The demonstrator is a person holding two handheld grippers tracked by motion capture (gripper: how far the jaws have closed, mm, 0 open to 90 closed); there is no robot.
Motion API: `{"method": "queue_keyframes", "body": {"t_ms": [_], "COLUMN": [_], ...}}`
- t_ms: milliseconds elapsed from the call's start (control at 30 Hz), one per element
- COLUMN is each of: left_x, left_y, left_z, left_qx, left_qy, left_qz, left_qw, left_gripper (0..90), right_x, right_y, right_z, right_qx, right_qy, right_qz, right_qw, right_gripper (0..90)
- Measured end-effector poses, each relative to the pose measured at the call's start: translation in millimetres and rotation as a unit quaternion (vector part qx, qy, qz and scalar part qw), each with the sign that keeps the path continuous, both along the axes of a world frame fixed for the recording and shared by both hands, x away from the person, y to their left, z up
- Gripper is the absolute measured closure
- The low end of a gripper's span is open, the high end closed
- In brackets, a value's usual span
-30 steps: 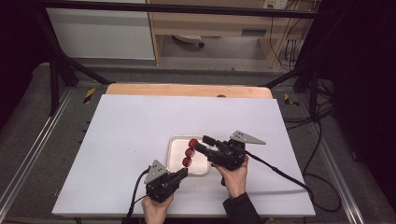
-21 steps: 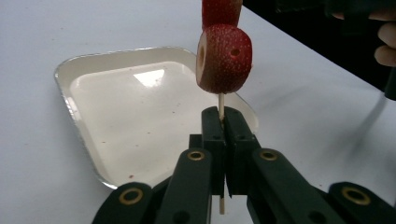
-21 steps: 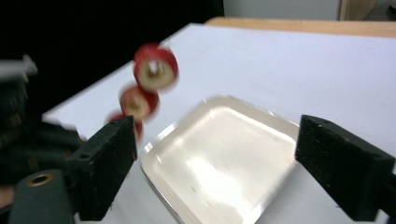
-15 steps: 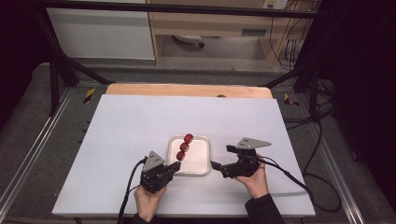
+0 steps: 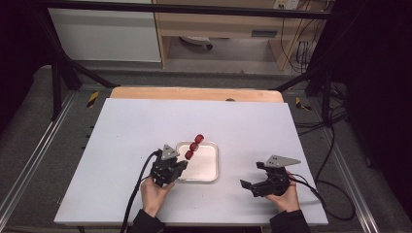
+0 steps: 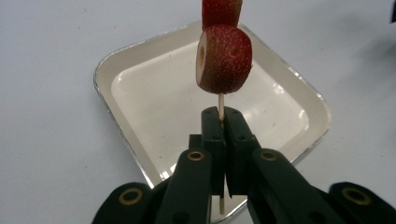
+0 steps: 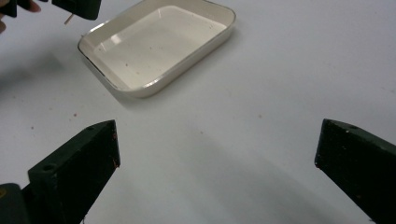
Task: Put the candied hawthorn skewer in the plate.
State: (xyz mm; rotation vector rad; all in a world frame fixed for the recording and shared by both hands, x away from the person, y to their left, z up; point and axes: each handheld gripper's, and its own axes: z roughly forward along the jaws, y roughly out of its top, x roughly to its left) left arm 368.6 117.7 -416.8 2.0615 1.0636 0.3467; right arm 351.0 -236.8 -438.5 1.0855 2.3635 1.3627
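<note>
Three views, taken in turn:
High view, skewer: three red strawberry pieces (image 5: 194, 146) sit in a slanted row on a thin wooden skewer (image 5: 185, 160); the row hangs over the near-left part of the tray (image 5: 210, 170); the left gripper (image 5: 178, 166) clamps the stick's lower end.
High view, tray: shallow, rectangular with rounded corners, cream inside; it rests on the matte white table (image 5: 121, 136), whose far edge is a pale wooden strip.
High view, right side: right gripper (image 5: 248, 185) lies low over the table, well apart from the tray on its right; black body, grey three-cornered plate on top; jaws spread, having just been opening, with nothing between them.
Left gripper view, grip: black blocky jaws pressed together on the skewer (image 6: 221, 105); the stick's tip pokes out below them.
Left gripper view, fruit: cut strawberry slice (image 6: 224, 59), round and seed-dotted, pale at its cut face; a second piece (image 6: 220, 10) above it; both hang over the tray (image 6: 107, 74), whose rim is glossy and metallic.
Right gripper view, jaws: two flat black pads far apart at the lower corners; bare white table (image 7: 280, 93) between them, faintly speckled.
Right gripper view, beyond: tray (image 7: 154, 84) ahead, smooth and shiny; the skewer's blunt end (image 7: 68, 18) juts from the other gripper at the top left.
</note>
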Motion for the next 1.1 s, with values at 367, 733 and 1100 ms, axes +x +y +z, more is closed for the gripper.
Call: {"method": "queue_keyframes", "body": {"t_ms": [367,733,1100], "left_x": [11.4,12.7,-1.0], "left_y": [-10.7,-19.4,7.6], "left_z": [-16.8,-17.9,-3.6], "left_qx": [0.063,0.084,0.038], "left_qy": [0.049,0.057,0.007], "left_qz": [0.006,0.010,-0.033], "left_qw": [0.9968,0.9948,0.9987], "left_gripper": [87.8,84.5,48.3], "right_x": [-2.0,-2.2,-3.1], "right_y": [-10.1,-11.1,-12.3], "right_z": [-8.9,-10.4,-9.1], "right_qx": [-0.023,-0.026,-0.024], "right_qy": [0.020,0.022,0.016], "right_qz": [0.000,0.001,-0.002], "right_qw": [0.9995,0.9994,0.9996], "right_gripper": [0.5,0.5,0.4]}}
